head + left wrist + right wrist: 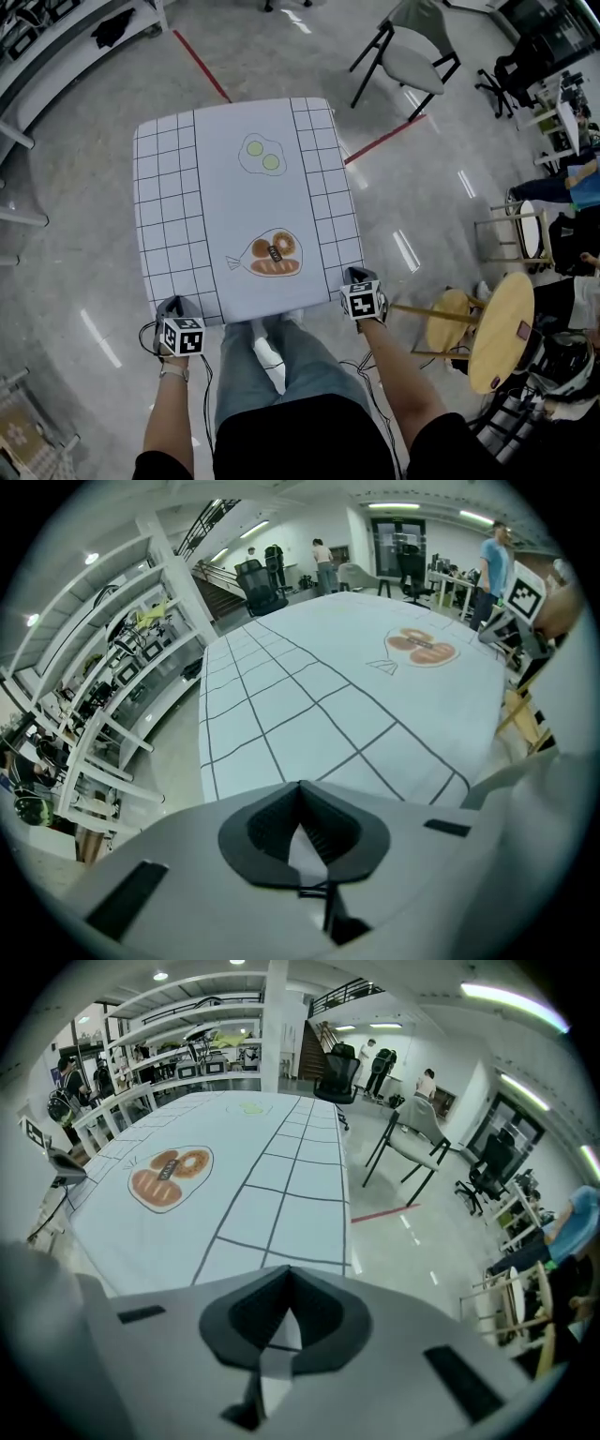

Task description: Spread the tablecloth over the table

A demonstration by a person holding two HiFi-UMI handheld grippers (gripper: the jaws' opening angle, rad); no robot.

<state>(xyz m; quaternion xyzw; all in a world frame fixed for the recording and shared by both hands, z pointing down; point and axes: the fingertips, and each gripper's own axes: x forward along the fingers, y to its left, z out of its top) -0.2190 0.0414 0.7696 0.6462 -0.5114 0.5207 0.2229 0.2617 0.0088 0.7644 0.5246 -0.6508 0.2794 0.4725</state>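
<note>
The tablecloth [246, 206] is lying flat across the bench, covering its whole top. The left claw [176, 307] is clenching the cloth's edge at the bench's near left corner, and the right claw [356, 279] is pinching it at the near right corner.
</note>
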